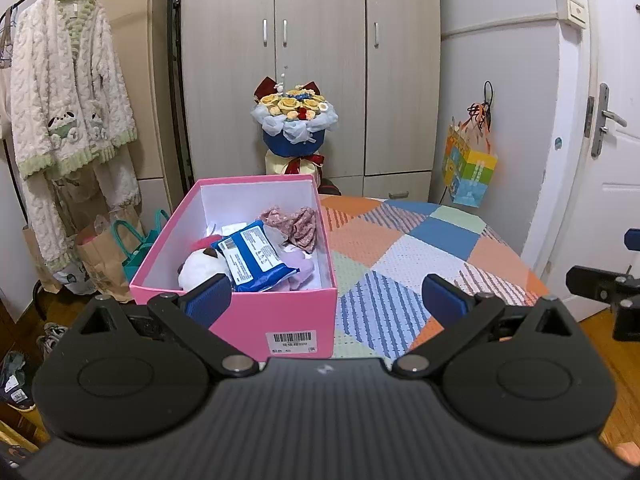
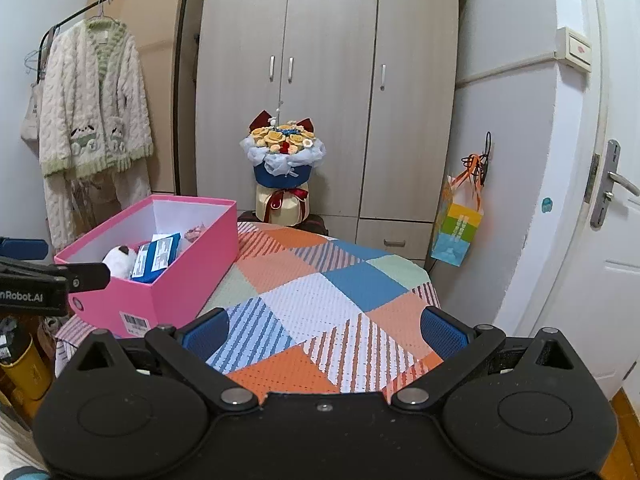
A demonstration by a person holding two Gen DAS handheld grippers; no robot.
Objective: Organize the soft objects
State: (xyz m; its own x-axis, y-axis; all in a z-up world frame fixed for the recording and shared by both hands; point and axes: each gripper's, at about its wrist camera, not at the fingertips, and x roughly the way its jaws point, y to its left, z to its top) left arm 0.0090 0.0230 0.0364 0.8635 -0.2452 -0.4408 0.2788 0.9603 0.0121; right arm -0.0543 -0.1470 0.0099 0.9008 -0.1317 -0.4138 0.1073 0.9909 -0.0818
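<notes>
A pink box (image 1: 280, 312) stands on the left of a patchwork-covered table (image 1: 400, 248). Inside lie a white plush toy (image 1: 200, 266), a blue wipes pack (image 1: 254, 258), a floral cloth scrunchie (image 1: 296, 222) and a lilac soft item (image 1: 302, 270). My left gripper (image 1: 326, 300) is open and empty, held just before the box's front right corner. The box also shows in the right wrist view (image 2: 180, 280), with the plush (image 2: 120, 260) and pack (image 2: 158, 258). My right gripper (image 2: 324, 330) is open and empty above the table cloth (image 2: 320, 300), to the right of the box.
A bouquet (image 1: 296, 120) stands behind the table before a wardrobe (image 1: 312, 60). A fleecy robe (image 1: 68, 100) hangs on a rack at left, paper bags (image 1: 104, 256) below it. A colourful gift bag (image 1: 470, 172) hangs on the right wall near a door (image 1: 608, 160).
</notes>
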